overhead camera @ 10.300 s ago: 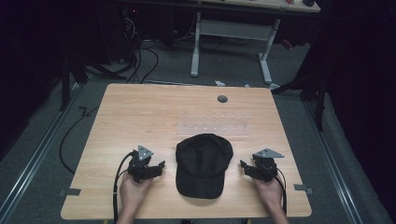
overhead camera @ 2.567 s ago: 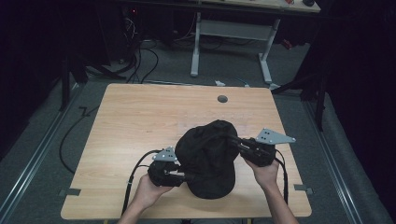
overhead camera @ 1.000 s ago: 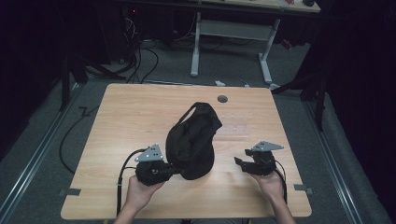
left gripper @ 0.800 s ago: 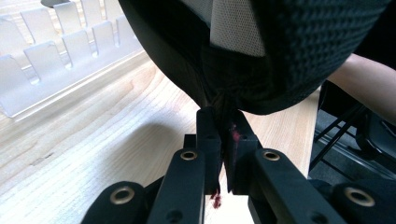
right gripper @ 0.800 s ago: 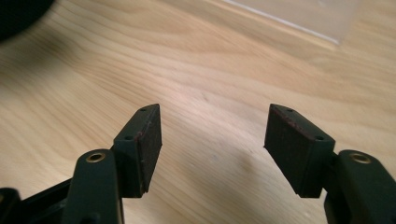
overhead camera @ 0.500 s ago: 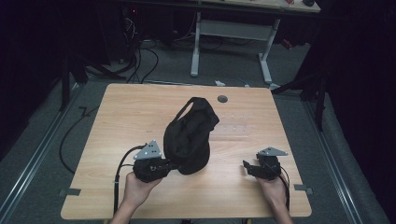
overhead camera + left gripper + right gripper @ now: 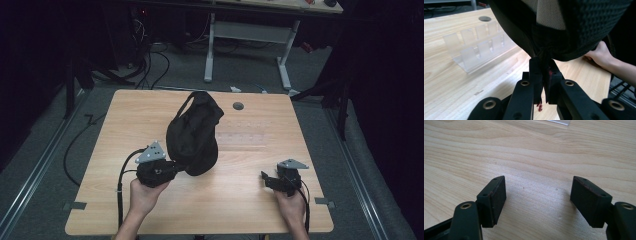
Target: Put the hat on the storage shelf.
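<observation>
Cap (image 7: 192,132) hangs lifted over the desk's (image 7: 250,205) middle — left gripper (image 7: 176,169) clamped on its edge to hold it up — while right gripper (image 7: 266,179), jaws just opened with nothing between, rests near the front-right corner.

left hand-held gripper (image 7: 176,167) clamped, right hand-held gripper (image 7: 537,200) just opened
</observation>
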`<control>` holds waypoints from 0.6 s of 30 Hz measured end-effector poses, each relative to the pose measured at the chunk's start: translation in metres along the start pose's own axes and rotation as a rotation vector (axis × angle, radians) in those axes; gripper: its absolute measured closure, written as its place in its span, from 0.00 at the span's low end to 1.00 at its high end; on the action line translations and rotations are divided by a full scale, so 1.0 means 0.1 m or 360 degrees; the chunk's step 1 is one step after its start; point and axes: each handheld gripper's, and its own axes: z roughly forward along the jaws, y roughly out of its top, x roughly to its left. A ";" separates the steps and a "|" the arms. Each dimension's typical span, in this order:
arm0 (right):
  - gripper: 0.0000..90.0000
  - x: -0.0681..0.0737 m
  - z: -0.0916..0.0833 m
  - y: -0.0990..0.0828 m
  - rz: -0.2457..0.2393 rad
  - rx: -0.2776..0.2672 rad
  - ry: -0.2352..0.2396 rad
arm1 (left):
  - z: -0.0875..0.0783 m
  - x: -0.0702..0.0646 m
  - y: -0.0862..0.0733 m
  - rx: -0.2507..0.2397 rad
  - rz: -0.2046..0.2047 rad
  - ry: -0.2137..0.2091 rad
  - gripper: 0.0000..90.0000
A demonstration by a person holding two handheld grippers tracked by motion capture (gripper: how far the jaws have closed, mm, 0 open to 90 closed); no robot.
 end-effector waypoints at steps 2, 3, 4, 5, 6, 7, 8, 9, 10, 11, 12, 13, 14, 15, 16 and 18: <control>0.32 0.00 0.00 0.00 -0.0004 0.0000 0.0001 | 0.00 0.01 0.03 -0.0013 -0.0002 0.0014 0.95; 0.32 0.00 0.00 0.00 -0.0005 0.0000 0.0002 | 0.00 0.01 0.05 -0.0014 0.0002 0.0023 0.95; 0.32 0.00 0.00 0.00 -0.0008 0.0001 0.0002 | 0.01 0.01 0.06 -0.0021 0.0000 0.0031 0.95; 0.32 0.00 0.00 0.00 -0.0008 0.0001 0.0002 | 0.01 0.01 0.06 -0.0021 0.0000 0.0031 0.95; 0.32 0.01 0.00 0.00 -0.0004 0.0001 0.0005 | 0.02 0.02 0.10 -0.0037 0.0004 0.0048 0.95; 0.32 0.01 0.00 0.00 -0.0004 0.0001 0.0005 | 0.02 0.02 0.10 -0.0037 0.0004 0.0048 0.95; 0.32 0.01 0.00 -0.01 -0.0008 -0.0001 0.0007 | 0.02 0.02 0.12 -0.0043 0.0001 0.0053 0.95; 0.32 0.01 -0.01 -0.01 -0.0015 -0.0002 0.0014 | 0.03 0.02 0.16 -0.0066 -0.0008 0.0058 0.95; 0.32 0.01 -0.01 -0.01 -0.0017 -0.0002 0.0015 | 0.04 0.03 0.18 -0.0080 -0.0013 0.0061 0.95; 0.32 0.01 -0.01 -0.01 -0.0017 -0.0002 0.0017 | 0.04 0.03 0.20 -0.0084 -0.0013 0.0066 0.95; 0.32 0.01 -0.01 -0.01 -0.0018 -0.0003 0.0016 | 0.05 0.03 0.21 -0.0095 -0.0016 0.0070 0.95; 0.32 0.01 -0.01 -0.01 -0.0016 -0.0003 0.0016 | 0.06 0.04 0.23 -0.0101 -0.0014 0.0077 0.95; 0.32 0.01 -0.01 -0.01 -0.0017 -0.0002 0.0016 | 0.06 0.04 0.25 -0.0104 -0.0013 0.0083 0.95; 0.32 0.01 -0.01 -0.01 -0.0019 -0.0003 0.0017 | 0.07 0.04 0.27 -0.0111 -0.0015 0.0089 0.95; 0.32 0.01 -0.01 -0.01 -0.0019 -0.0003 0.0017 | 0.08 0.05 0.29 -0.0114 -0.0010 0.0096 0.95; 0.32 0.01 -0.01 -0.01 -0.0020 -0.0003 0.0018 | 0.09 0.06 0.32 -0.0132 -0.0002 0.0109 0.95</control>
